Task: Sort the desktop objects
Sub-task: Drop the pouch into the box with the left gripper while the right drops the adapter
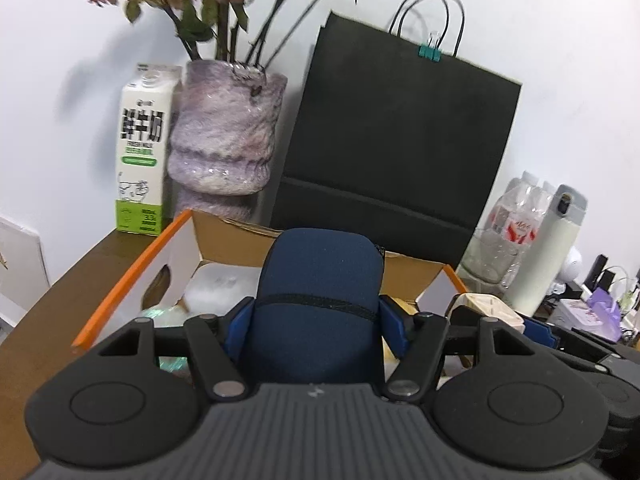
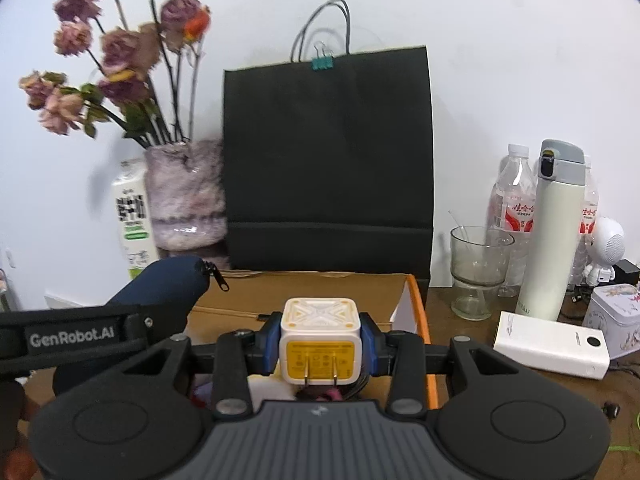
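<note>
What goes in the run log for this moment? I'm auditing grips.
left gripper: shut on blue pouch | right gripper: shut on charger cube | both above cardboard box

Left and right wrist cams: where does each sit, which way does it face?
Left wrist: on the left gripper, facing the wall over the cardboard box; own fingers clamp a navy pouch.
Right wrist: on the right gripper, same heading; fingers clamp a white charger.
Shared: black paper bag, flower vase.
</note>
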The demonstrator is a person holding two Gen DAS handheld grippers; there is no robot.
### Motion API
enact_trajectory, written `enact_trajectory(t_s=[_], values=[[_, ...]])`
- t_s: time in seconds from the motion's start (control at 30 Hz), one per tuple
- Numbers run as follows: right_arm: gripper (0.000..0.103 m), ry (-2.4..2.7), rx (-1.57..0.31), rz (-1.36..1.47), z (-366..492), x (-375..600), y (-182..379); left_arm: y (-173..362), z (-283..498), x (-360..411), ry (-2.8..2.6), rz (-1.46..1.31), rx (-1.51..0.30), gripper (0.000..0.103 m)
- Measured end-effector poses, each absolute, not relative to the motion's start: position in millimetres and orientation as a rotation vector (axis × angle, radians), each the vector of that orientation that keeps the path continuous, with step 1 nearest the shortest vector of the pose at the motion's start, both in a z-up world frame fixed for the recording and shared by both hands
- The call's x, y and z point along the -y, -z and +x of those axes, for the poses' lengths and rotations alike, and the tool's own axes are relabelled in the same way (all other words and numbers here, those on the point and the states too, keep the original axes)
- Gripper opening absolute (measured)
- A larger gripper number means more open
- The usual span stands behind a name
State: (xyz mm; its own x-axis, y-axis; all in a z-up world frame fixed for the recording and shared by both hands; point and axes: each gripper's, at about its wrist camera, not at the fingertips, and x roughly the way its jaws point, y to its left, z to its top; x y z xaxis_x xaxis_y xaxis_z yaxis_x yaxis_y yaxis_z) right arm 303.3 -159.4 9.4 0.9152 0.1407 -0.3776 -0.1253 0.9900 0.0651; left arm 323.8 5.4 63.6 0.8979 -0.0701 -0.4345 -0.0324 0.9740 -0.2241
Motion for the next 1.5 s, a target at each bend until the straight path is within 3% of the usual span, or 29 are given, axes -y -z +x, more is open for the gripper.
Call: enact_trajectory(t_s=[0.33,0.43,0.47,0.5,0.57,0.67,0.8,1.5], values=[[0.038,-0.13,-0.43,0.002,325.7,158.8,5.2,-55.1,349.2,-1.4,0.021,-0.17,-0.46,0.066],[0.038,-0.137,-0.445,0.002,326.6,157.9,6.1,-53.7,349.3,-0.2,0.035,-0.176,-0.455,0.076],[0.041,-0.14,-0.439,0.01,326.0,158.8,5.9,-54.7,348.7,-0.6,0.037,-0.184,-0.446,0.09],[0.058,-0.142,-0.436,0.016,325.6,160.0,4.8,-55.8,347.3,-1.1,0.035,-0.188,-0.436,0.1],[0.091,-0.132,-0.413,0.02,322.1,161.9,1.9,-60.1,342.6,-1.8,0.023,-0.187,-0.398,0.103],[0.092,-0.123,-0.386,0.005,318.5,162.4,-3.3,-64.7,339.2,-1.4,0.017,-0.172,-0.378,0.103],[0.102,-0.113,-0.399,0.003,319.4,163.1,-3.3,-64.9,338.3,-2.2,0.003,-0.164,-0.396,0.103],[0.103,-0.14,-0.429,0.004,221.3,154.6,-6.2,-72.1,224.0,-38.0,-0.077,-0.179,-0.393,0.103]])
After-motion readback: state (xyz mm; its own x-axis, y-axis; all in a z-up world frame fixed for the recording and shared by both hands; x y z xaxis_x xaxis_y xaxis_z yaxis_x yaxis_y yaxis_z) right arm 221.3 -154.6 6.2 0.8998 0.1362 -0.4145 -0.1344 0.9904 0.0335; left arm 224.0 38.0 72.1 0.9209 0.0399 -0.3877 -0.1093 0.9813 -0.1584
